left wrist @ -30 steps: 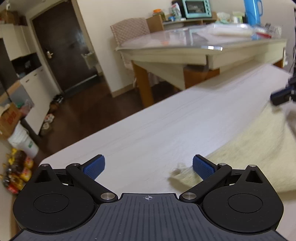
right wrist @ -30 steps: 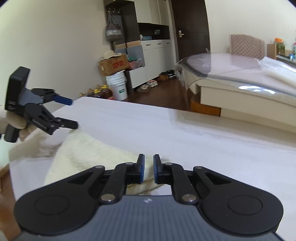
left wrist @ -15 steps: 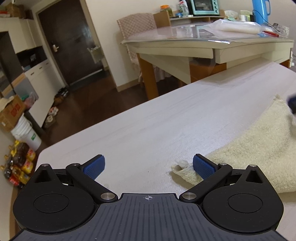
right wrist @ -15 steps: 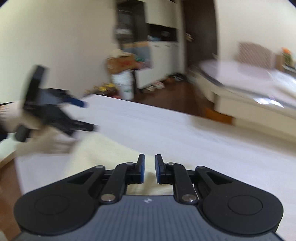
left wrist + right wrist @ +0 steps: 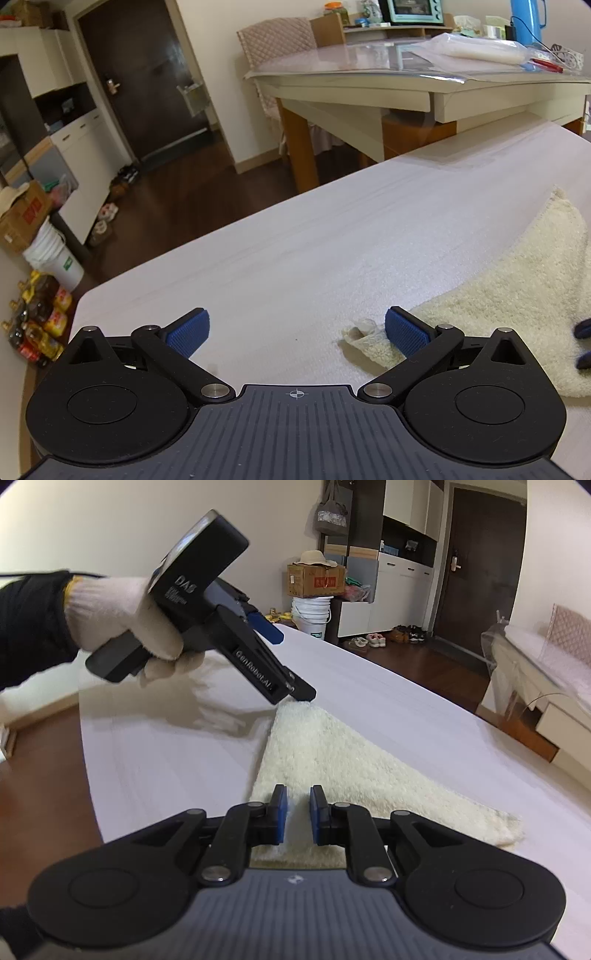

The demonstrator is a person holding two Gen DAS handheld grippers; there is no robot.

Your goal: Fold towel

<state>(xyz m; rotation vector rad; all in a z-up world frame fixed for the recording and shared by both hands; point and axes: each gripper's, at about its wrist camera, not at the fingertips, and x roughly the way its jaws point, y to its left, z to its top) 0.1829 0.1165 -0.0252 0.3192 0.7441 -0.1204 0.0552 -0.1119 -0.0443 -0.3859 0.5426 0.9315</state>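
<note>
1. Tabletop (image 5: 295,258): wide bare stretch ahead of the left tool (image 5: 297,330), out to the far edge and the rounded corner on its left side. Dark floor beyond that edge, then a second table (image 5: 369,96) with a chair behind.
2. Towel (image 5: 517,295): cream, flat on the tabletop, well in from the far edge, bare surface on every visible side.
3. Left tool: jaws wide apart, nothing clamped. Right-hand pad (image 5: 406,332) just beside the towel's labelled corner (image 5: 364,334); left-hand pad over bare tabletop.
4. From the right wrist view: left tool (image 5: 286,662) gripped by a white-gloved hand (image 5: 122,616), pointing down, lower fingertip touching the towel's (image 5: 332,760) far pointed corner.
5. Right tool (image 5: 298,812): jaws just been opening, now narrowly apart, low over the towel's near part. Pile showing in the gap, pads not seen pressing it.
6. Towel stretched between both tools, widening toward the right tool.
</note>
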